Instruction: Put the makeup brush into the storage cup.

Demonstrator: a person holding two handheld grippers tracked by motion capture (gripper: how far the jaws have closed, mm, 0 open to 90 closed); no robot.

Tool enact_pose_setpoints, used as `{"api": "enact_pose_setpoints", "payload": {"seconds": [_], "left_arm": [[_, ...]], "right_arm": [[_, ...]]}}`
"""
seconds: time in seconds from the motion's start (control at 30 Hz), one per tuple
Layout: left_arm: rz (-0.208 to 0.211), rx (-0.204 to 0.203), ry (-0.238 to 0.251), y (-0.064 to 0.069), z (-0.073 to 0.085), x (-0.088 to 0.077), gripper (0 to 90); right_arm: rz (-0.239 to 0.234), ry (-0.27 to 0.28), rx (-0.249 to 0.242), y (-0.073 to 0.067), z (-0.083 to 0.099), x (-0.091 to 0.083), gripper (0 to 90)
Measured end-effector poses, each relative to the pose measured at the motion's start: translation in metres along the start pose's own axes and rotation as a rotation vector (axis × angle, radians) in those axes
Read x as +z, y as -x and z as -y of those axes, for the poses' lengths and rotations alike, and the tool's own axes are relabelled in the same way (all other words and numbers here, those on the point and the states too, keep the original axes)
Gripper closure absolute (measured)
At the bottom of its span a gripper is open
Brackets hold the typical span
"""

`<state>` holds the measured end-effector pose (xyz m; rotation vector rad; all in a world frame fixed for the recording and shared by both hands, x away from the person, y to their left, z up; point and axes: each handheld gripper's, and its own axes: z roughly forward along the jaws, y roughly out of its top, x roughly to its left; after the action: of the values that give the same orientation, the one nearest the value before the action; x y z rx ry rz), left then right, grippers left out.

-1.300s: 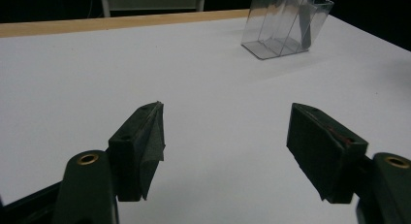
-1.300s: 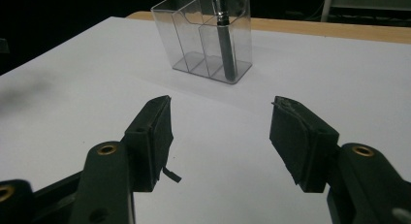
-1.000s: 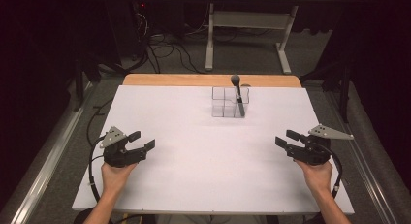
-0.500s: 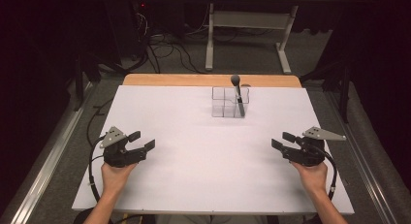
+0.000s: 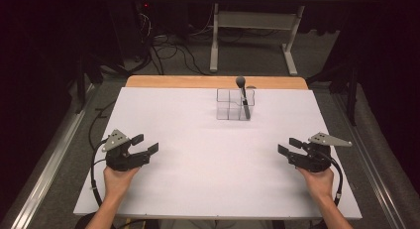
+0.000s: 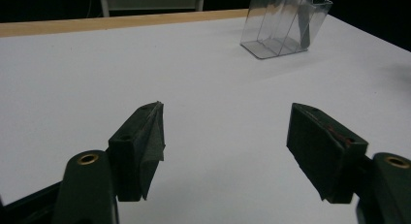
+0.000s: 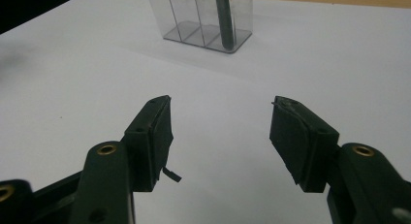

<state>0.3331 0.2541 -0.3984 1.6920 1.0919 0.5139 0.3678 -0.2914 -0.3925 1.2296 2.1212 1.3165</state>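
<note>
- Left gripper: held in the person's left hand over the near left part of the white table. Jaws stand wide apart with nothing between them; in the left gripper view bare white surface shows between the two black pads. Jaws point toward the table's middle.
- Clear organizer: stands upright at the far middle of the table, just in front of the wooden edge strip. It is divided into compartments. It lies well apart from both grippers.
- Black brush: stands tilted slightly in a right-hand compartment of the organizer, round head uppermost, above the rim.
- Right gripper: held in the person's right hand over the near right part of the table. Jaws stand wide and empty; the right gripper view shows the organizer ahead, beyond the gap.
</note>
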Motion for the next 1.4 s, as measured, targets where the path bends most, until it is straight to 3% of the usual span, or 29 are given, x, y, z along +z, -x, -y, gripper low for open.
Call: {"api": "enact_pose_setpoints", "payload": {"seconds": [1.4], "left_arm": [[0.019, -0.019, -0.005, -0.001, 0.001, 0.000, 30.1]], "right_arm": [[0.050, -0.015, 0.007, 0.002, 0.015, 0.001, 39.1]]}}
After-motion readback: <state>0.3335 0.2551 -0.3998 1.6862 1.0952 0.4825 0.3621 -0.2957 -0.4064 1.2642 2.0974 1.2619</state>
